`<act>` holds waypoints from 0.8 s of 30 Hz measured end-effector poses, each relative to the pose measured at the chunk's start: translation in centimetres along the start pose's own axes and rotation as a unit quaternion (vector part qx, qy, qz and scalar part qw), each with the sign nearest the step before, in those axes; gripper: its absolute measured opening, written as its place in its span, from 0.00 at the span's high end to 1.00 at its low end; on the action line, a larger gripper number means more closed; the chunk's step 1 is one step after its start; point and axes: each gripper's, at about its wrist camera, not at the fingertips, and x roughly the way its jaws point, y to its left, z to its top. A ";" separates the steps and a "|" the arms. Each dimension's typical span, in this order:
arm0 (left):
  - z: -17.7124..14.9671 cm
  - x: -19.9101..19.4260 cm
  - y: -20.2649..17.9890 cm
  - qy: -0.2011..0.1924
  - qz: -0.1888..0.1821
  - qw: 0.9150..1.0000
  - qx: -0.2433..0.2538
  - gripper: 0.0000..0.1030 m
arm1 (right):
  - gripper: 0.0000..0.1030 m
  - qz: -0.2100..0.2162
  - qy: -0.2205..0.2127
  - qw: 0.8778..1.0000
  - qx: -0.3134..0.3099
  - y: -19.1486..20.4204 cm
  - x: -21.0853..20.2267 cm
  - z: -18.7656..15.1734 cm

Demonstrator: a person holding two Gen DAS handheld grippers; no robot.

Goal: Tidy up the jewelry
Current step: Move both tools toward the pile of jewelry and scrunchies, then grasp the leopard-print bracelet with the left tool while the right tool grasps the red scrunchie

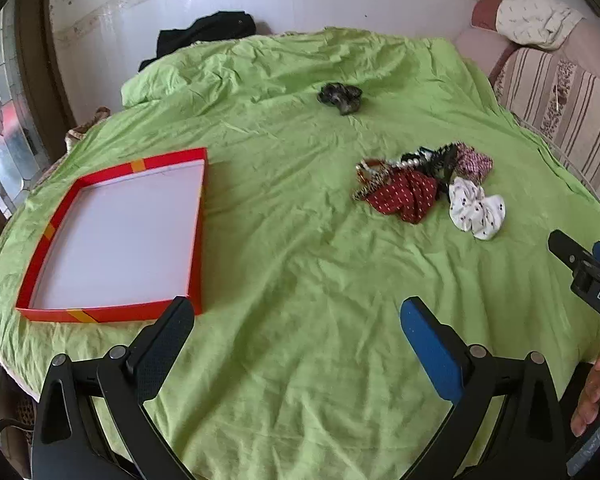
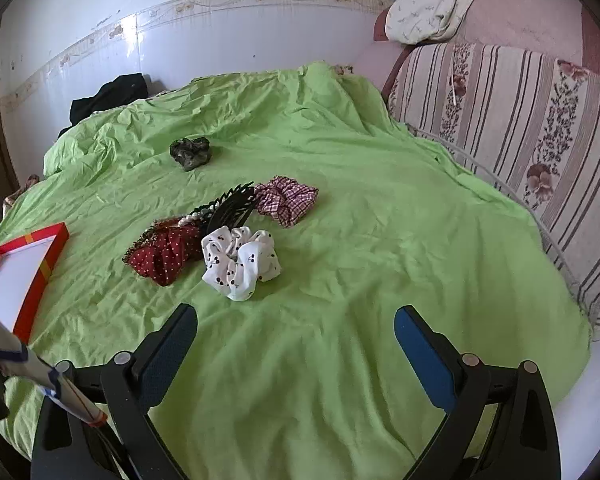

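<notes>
A red-rimmed box lid (image 1: 198,216) with a white floor lies empty on the green sheet at the left; its corner (image 2: 56,246) shows at the right wrist view's left edge. A heap of hair pieces sits mid-sheet: a red dotted scrunchie (image 1: 404,196) (image 2: 164,254), a white cherry-print scrunchie (image 1: 476,210) (image 2: 240,262), a plaid scrunchie (image 1: 474,162) (image 2: 286,200), a black claw clip (image 2: 232,208) and a pearl strand (image 1: 410,164). A dark scrunchie (image 1: 340,98) (image 2: 190,152) lies apart, farther back. My left gripper (image 1: 296,316) and right gripper (image 2: 296,324) both hang open and empty, short of the heap.
A green sheet (image 1: 300,264) covers the round surface. A striped floral sofa (image 2: 512,128) borders it at the right, with a white cloth (image 2: 432,8) on its arm. Black clothing (image 1: 208,36) lies at the back by the wall. A hand (image 1: 592,396) holds the other gripper at the left view's right edge.
</notes>
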 end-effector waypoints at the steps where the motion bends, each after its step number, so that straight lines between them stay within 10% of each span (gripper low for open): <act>1: 0.0 0.3 -0.1 0.005 -0.002 1.000 0.000 0.00 | 0.04 -0.003 0.002 1.000 0.000 -0.1 0.1 0.0; 21: 1.8 3.4 -0.8 0.034 -0.030 0.999 0.014 0.01 | 0.18 0.053 0.040 0.998 0.003 -0.9 4.4 0.3; 24: 3.2 3.5 -0.5 0.030 -0.048 0.998 0.020 0.13 | 0.18 0.070 0.049 0.996 0.016 -1.4 5.2 0.8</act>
